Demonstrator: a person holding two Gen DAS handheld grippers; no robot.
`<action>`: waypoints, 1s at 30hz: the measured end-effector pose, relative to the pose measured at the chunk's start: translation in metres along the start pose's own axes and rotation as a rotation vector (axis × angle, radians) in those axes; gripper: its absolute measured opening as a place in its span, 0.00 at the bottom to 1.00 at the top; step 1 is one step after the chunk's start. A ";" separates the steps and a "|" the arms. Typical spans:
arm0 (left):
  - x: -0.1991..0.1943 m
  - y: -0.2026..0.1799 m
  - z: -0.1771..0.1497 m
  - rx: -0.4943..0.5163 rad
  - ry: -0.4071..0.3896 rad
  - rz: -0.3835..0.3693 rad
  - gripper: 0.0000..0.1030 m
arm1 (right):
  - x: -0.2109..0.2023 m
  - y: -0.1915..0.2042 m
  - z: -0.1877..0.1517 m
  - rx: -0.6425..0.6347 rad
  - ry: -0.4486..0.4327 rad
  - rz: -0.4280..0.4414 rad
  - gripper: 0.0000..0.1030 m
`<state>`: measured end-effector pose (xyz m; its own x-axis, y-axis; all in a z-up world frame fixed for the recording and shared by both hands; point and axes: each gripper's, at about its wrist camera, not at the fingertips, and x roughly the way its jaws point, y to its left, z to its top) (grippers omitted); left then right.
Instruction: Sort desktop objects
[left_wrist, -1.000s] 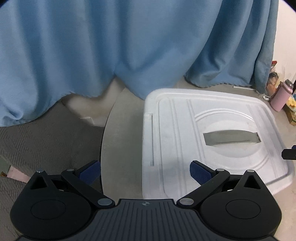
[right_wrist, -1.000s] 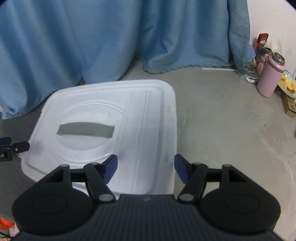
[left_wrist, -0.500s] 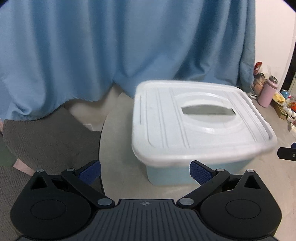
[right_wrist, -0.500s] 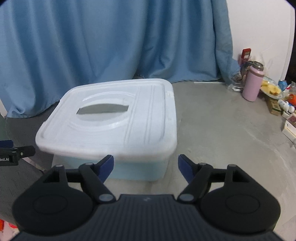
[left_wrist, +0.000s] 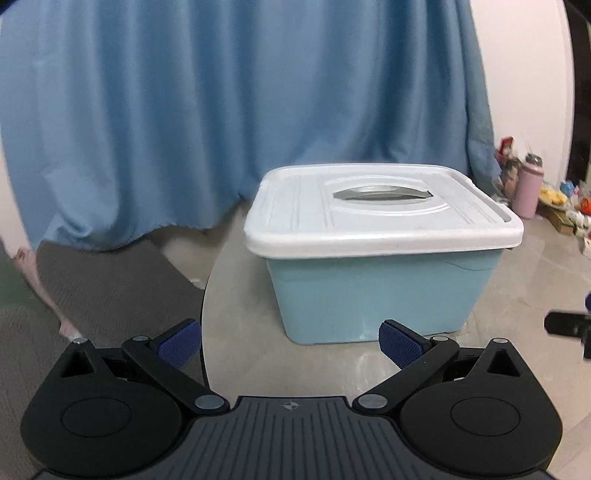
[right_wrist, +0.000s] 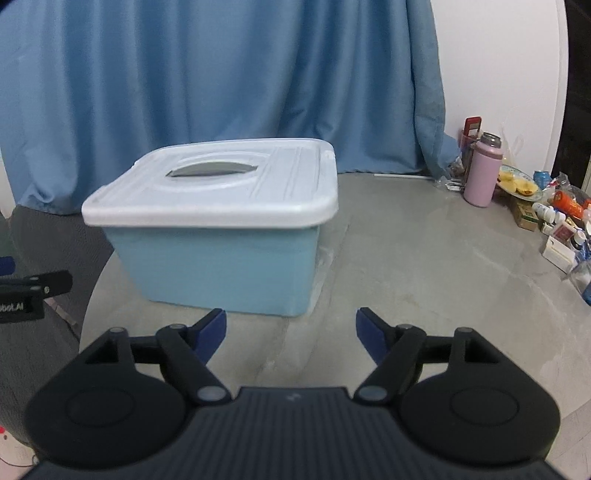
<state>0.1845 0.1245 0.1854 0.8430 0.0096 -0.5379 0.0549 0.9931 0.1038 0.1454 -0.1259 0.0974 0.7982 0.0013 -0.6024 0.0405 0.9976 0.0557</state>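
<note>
Hand-held gripper, left (left_wrist: 290, 343), hovers low over the round grey bench (left_wrist: 243, 332), blue-padded jaws spread wide and holding nothing, squared up to the near wall of a pale blue plastic storage bin (left_wrist: 380, 295). The bin stands near the bench's left edge, its white snap-on lid (left_wrist: 380, 218) shut and grey recessed handle (left_wrist: 382, 194) untouched, apparently the destination for sorted items. Beside it, the right hand-held gripper (right_wrist: 290, 332) likewise gapes wide and empty. Well apart, by a blue curtain (right_wrist: 221, 74), wait a pink insulated bottle (right_wrist: 482, 171) and scattered small packets (right_wrist: 554, 218), seemingly what remains to sort.
</note>
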 end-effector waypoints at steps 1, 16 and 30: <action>-0.002 -0.003 -0.005 -0.013 -0.004 0.003 1.00 | -0.003 0.000 -0.007 0.000 -0.014 0.000 0.75; -0.034 -0.045 -0.083 -0.016 -0.043 0.013 1.00 | -0.030 0.000 -0.082 0.029 -0.100 -0.013 0.75; -0.021 -0.055 -0.108 -0.035 -0.040 0.017 1.00 | -0.027 0.006 -0.109 0.009 -0.159 -0.003 0.75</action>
<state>0.1062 0.0827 0.1010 0.8642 0.0227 -0.5026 0.0221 0.9963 0.0829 0.0585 -0.1127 0.0267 0.8832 -0.0131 -0.4689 0.0475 0.9970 0.0616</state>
